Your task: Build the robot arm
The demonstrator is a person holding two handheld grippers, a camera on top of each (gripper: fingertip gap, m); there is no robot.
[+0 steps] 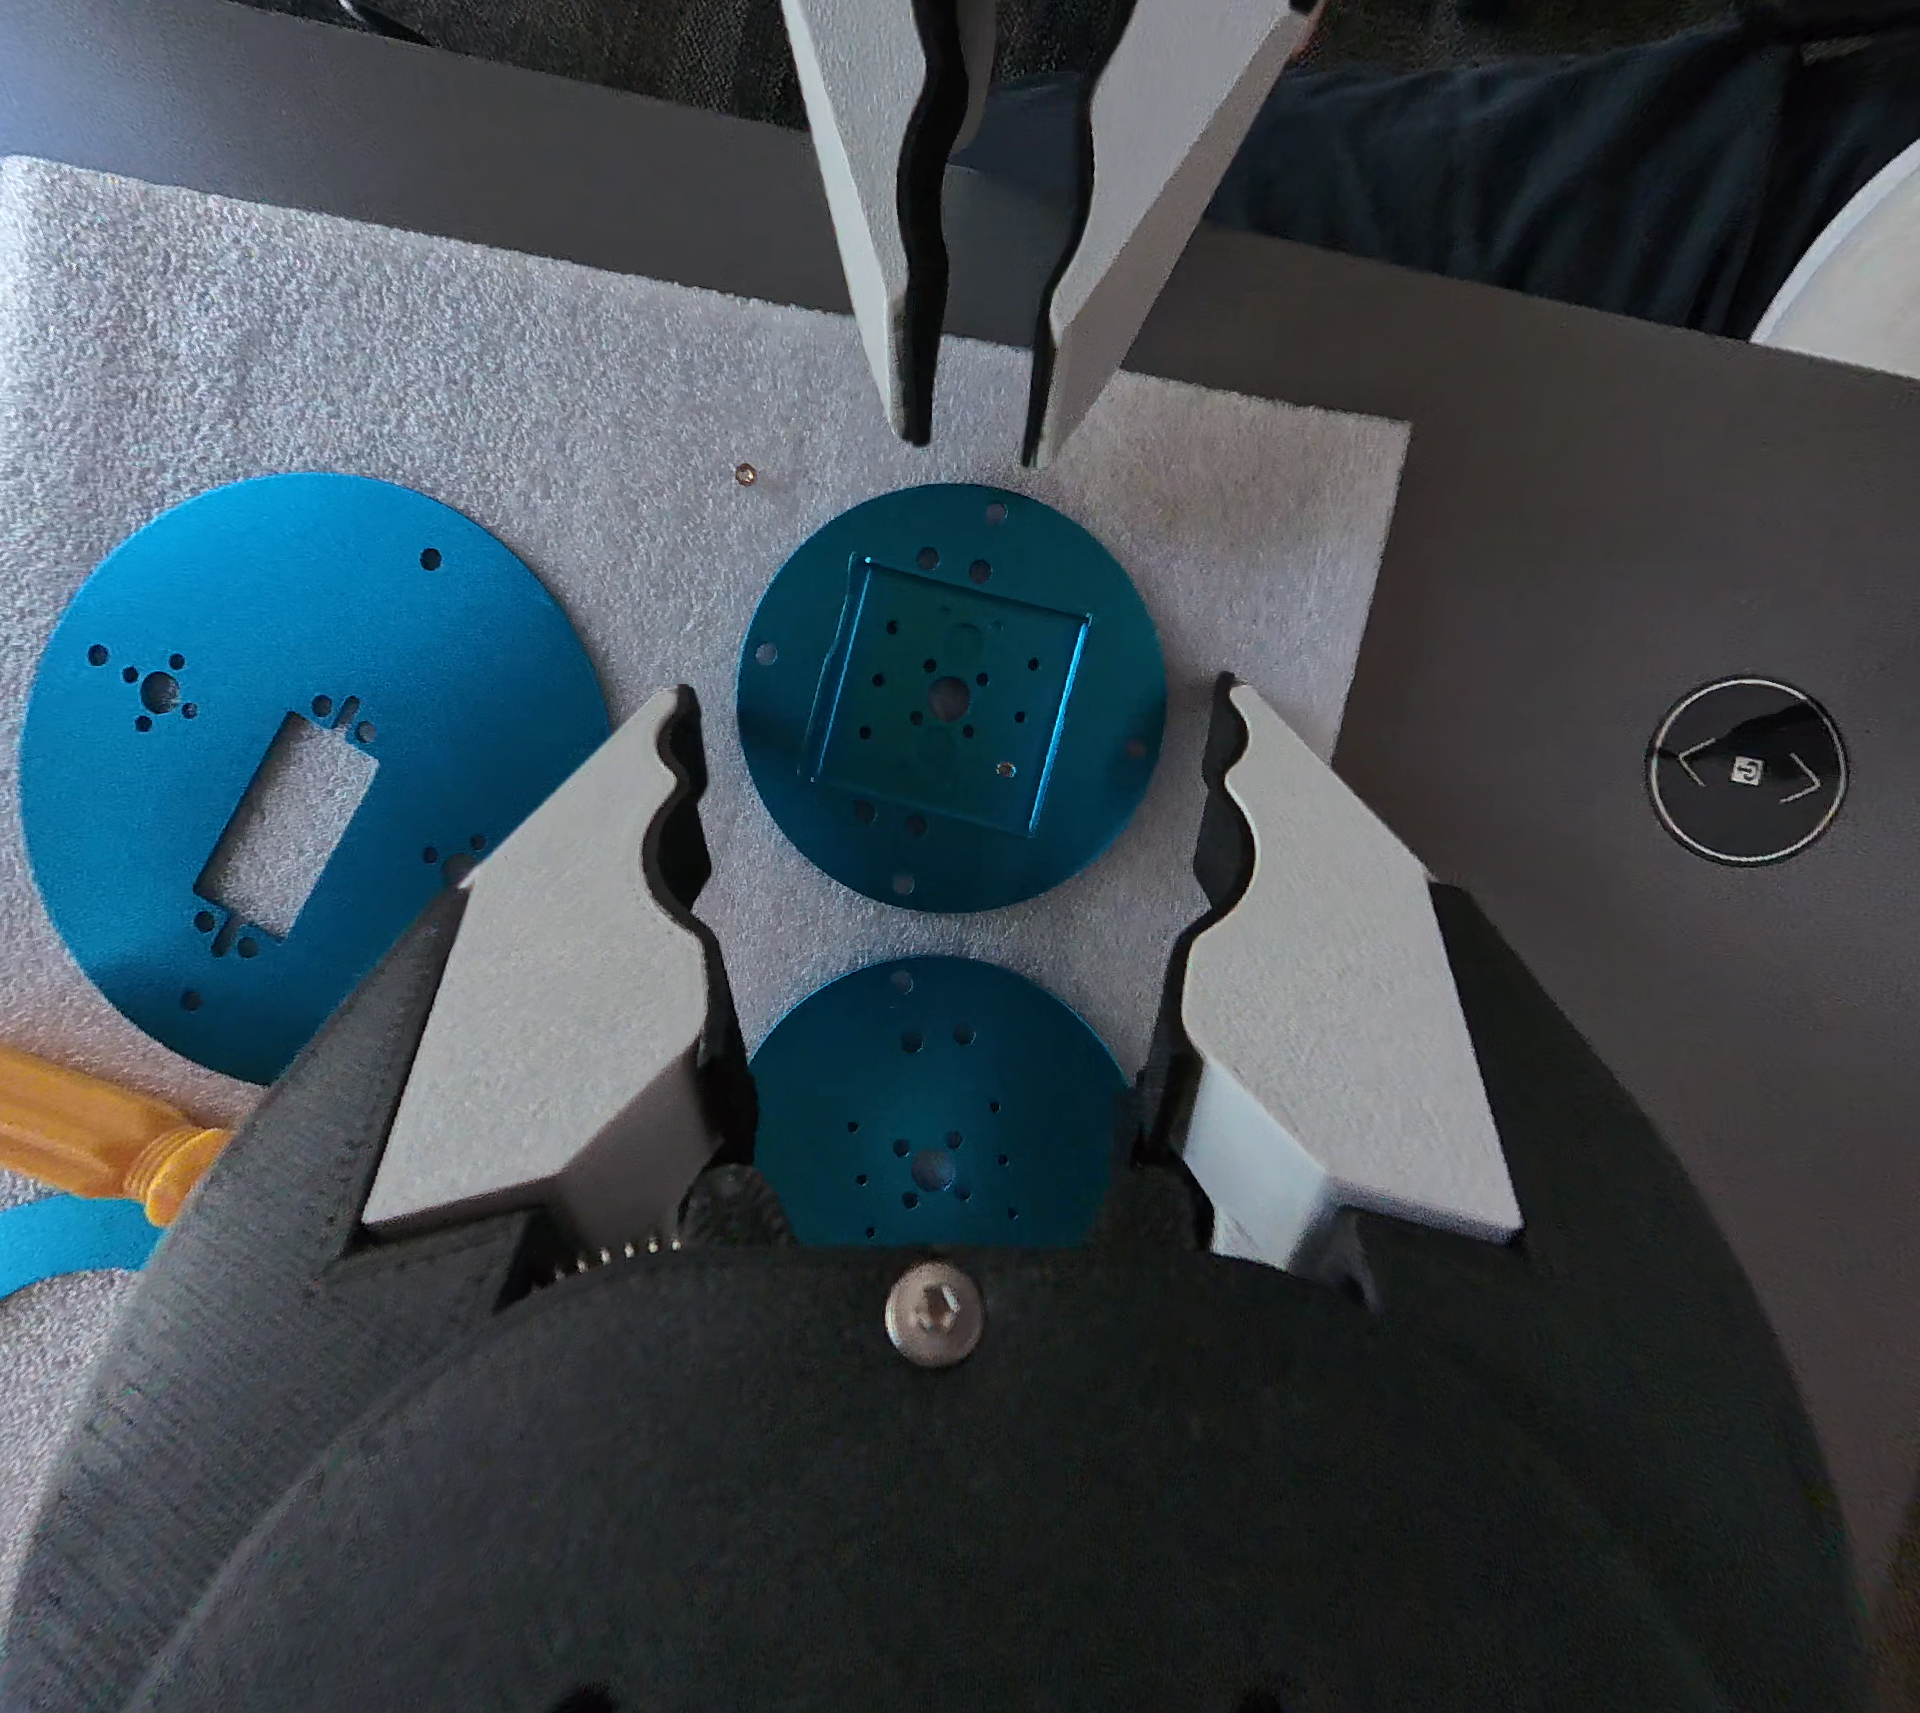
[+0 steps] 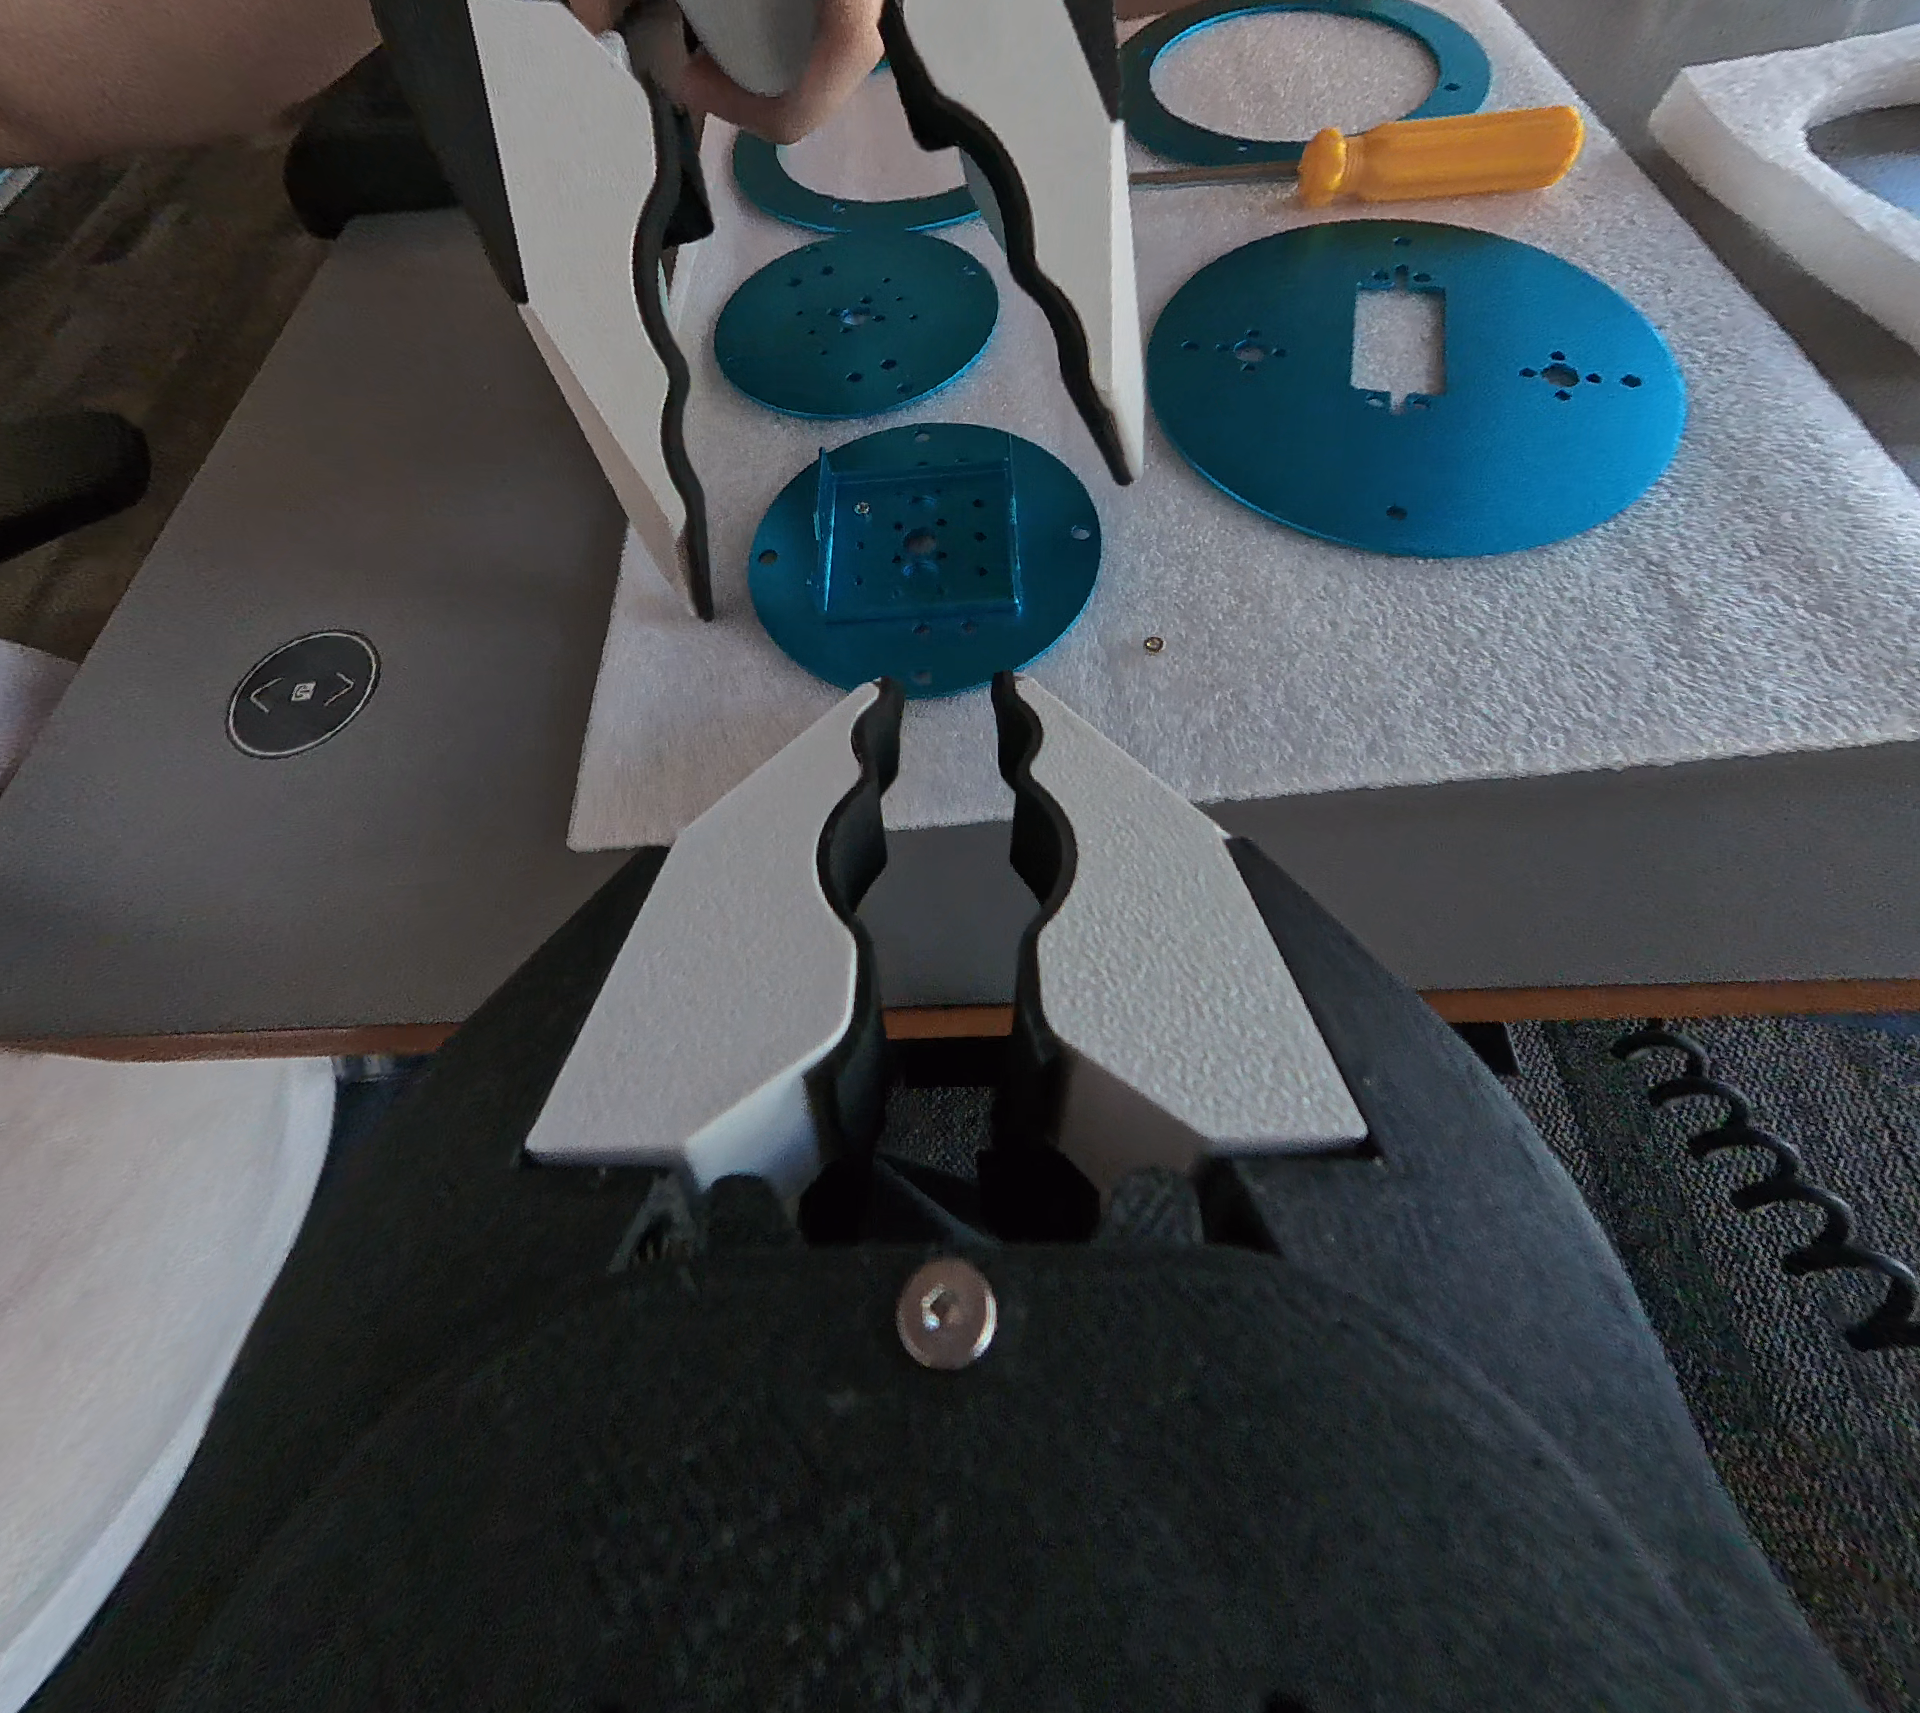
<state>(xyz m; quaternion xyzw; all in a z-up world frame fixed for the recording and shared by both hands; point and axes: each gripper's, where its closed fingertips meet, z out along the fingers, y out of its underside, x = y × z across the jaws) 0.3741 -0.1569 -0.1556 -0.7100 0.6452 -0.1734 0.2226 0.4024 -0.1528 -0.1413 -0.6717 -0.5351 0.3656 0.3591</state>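
We have a grey tabletop (image 2: 343, 437) with a white foam sheet (image 2: 1351, 707) spread on it, and on that sheet lie the blue metal parts. The large blue disc (image 1: 312, 770) with a rectangular cut-out lies off to the side of both grippers. The left gripper (image 1: 956, 707) is spread wide and empty; its fingers stand either side of the blue disc with a raised square bracket (image 1: 951, 697) without touching it, and the plain drilled blue disc (image 1: 935, 1102) lies nearer its palm, between the finger roots. The right gripper (image 2: 940, 692) comes from the opposite side, its jaws parted by a narrow gap and holding nothing, with its tips just at that bracketed disc's near rim; we cannot tell whether they touch it. So the bracketed disc lies straight ahead of both grippers, between them, with the left one already straddling it.

The right wrist view alone shows the two blue rings (image 2: 1309, 74), the whole orange-handled screwdriver (image 2: 1444, 151), an orange box and a crumpled clear bag beyond. Both views show a tiny brass-coloured screw or nut (image 1: 745, 474) loose on the foam near the bracketed disc.
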